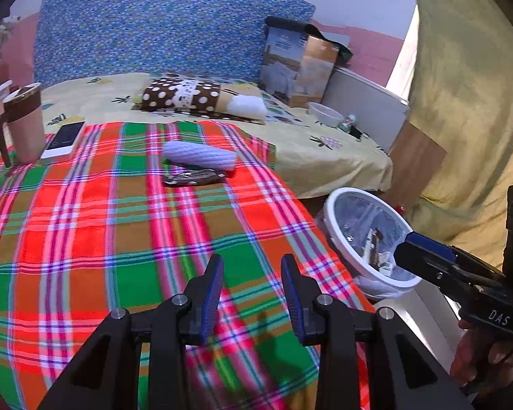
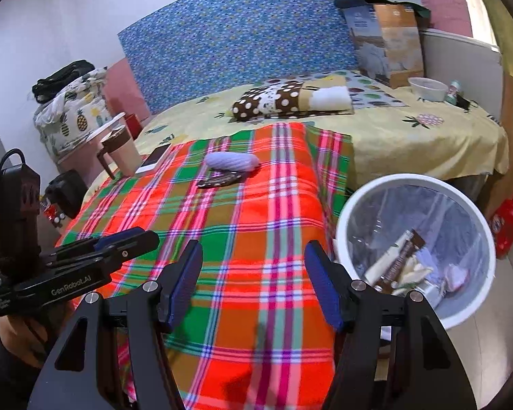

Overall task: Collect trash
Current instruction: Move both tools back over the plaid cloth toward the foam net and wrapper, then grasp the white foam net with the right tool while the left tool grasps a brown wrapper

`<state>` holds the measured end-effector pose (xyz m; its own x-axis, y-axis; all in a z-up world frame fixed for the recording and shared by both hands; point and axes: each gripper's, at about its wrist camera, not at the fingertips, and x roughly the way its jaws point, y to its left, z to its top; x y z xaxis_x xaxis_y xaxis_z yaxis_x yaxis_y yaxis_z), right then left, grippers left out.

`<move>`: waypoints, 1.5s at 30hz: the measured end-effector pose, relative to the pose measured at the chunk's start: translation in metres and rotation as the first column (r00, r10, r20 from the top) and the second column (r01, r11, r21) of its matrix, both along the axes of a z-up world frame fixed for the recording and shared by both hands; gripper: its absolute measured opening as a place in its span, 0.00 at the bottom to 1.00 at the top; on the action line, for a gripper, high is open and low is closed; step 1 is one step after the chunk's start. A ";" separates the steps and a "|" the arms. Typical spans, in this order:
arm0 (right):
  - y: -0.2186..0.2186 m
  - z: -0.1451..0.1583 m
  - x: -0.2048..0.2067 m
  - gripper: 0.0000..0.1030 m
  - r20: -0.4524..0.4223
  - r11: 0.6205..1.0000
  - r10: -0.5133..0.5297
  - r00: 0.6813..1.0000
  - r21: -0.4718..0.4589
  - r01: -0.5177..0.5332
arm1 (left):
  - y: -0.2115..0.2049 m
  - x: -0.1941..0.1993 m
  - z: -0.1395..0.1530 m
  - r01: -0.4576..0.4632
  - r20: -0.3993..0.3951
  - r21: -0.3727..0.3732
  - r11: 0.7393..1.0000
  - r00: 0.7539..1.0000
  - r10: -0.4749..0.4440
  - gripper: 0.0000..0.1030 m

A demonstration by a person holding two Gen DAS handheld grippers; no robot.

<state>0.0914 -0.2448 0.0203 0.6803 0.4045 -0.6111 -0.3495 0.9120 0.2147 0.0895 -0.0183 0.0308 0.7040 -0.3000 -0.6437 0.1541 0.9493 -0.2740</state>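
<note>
A white trash bin [image 2: 345, 225] with a clear liner stands on the floor right of the plaid blanket [image 2: 242, 225]; it holds wrappers [image 2: 398, 263]. It also shows in the left wrist view [image 1: 331, 205]. A dark flat wrapper [image 1: 193, 177] lies mid-blanket against a pale ribbed roll [image 1: 200, 155]; both show in the right wrist view, the wrapper [image 2: 219, 180] and the roll [image 2: 231, 162]. My left gripper [image 1: 252, 294] is open and empty above the blanket's near part. My right gripper [image 2: 253, 280] is open and empty, just left of the bin.
A brown-lidded mug [image 1: 24, 123] and a white phone [image 1: 63, 140] sit at the blanket's far left. A polka-dot pillow [image 1: 184, 94], a box [image 1: 296, 68], a white bowl [image 1: 325, 114] and a small bottle [image 1: 347, 123] lie on the yellow sheet behind.
</note>
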 end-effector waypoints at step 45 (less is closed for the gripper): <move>0.094 -0.035 0.172 0.61 -0.058 0.952 0.240 0.969 -0.184 -0.247 | 0.101 0.072 -0.029 -0.132 -0.074 -0.044 0.990 0.989 0.129 0.33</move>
